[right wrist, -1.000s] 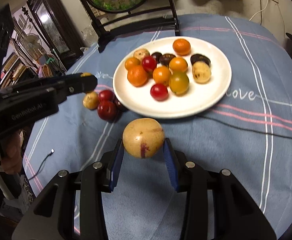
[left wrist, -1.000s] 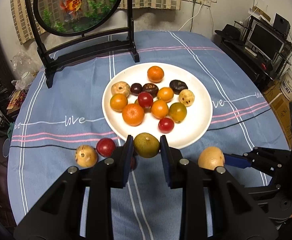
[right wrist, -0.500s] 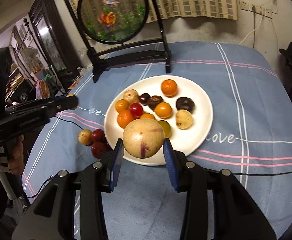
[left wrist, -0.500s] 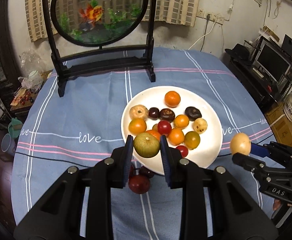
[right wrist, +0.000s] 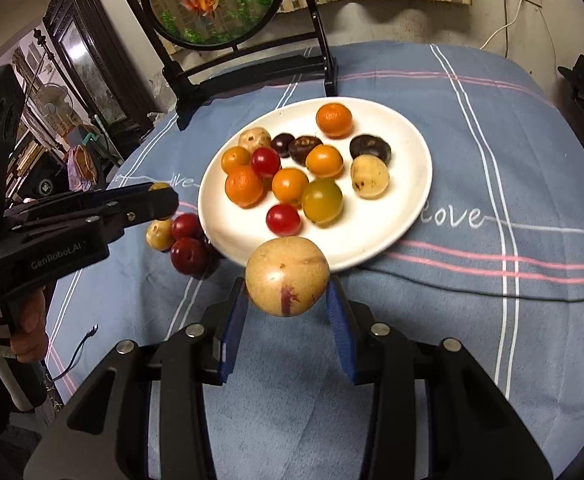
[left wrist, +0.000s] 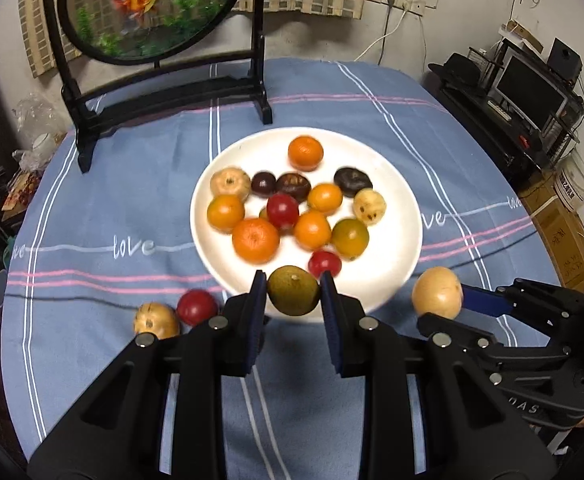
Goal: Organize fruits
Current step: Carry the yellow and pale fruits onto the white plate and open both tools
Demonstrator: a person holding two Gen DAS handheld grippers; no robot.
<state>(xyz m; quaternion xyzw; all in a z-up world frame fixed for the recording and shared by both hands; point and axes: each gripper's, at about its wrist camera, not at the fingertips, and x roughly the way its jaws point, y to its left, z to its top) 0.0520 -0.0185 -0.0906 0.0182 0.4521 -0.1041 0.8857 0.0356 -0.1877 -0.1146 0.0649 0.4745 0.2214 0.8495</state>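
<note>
- Grip status, nearest first: your left gripper is clamped on a green-brown fruit, and your right gripper is clamped on a larger tan fruit with a reddish streak. Both fruits sit between the blue pads and are held clear of the cloth — neither is resting on anything.
- Handling, judged from appearance: both fruits are round, smooth-skinned and probably light. Expect them to roll or squirt out if the pads sit off-centre. Hold across the widest part, as you do now, and apply no more squeeze than needed; the skins may bruise.
- Loose fruit on the blue tablecloth: a tan fruit and a red fruit lie just beside the near left rim of the plate. The right wrist view shows a second red fruit touching that group.
- White plate: it already carries a crowded cluster of orange, red, dark and tan fruit. The near rim area is the barest part, so releasing there looks safest.
- Farthest: a framed goldfish screen stands well behind the plate.
</note>
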